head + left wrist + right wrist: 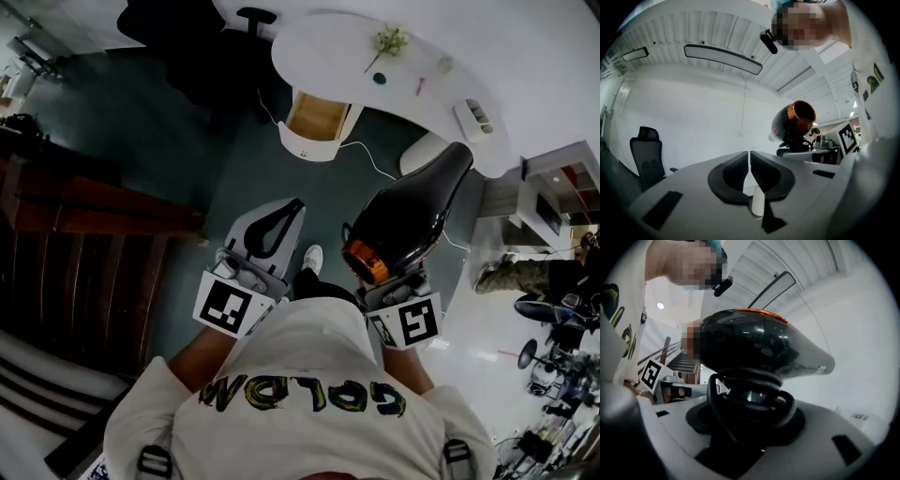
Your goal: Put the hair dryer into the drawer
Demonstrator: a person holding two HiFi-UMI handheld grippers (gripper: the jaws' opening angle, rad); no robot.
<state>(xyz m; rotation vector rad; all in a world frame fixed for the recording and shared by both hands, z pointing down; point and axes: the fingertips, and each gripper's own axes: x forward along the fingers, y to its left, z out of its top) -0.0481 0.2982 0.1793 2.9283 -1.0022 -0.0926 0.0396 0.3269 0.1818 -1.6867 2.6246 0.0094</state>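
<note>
The black hair dryer (pixel 412 211) with an orange rear ring stands upright in my right gripper (pixel 389 274), which is shut on its handle. The right gripper view shows the dryer body (pixel 759 348) above the jaws and its black cord (pixel 750 399) coiled round the handle between them; my right gripper (pixel 750 413) holds there. My left gripper (pixel 294 206) is beside it, shut with nothing held; its pads meet in the left gripper view (pixel 750 157), where the dryer (pixel 794 122) shows at the right. An open wooden drawer (pixel 317 117) sits ahead in a white cabinet.
A white curved desk (pixel 328 47) stands over the drawer cabinet, with a small plant (pixel 389 42) and a power strip (pixel 476 114) on it. A white cable (pixel 366 157) trails on the dark floor. A black office chair (pixel 187 47) is far left, dark stairs (pixel 84 234) at the left.
</note>
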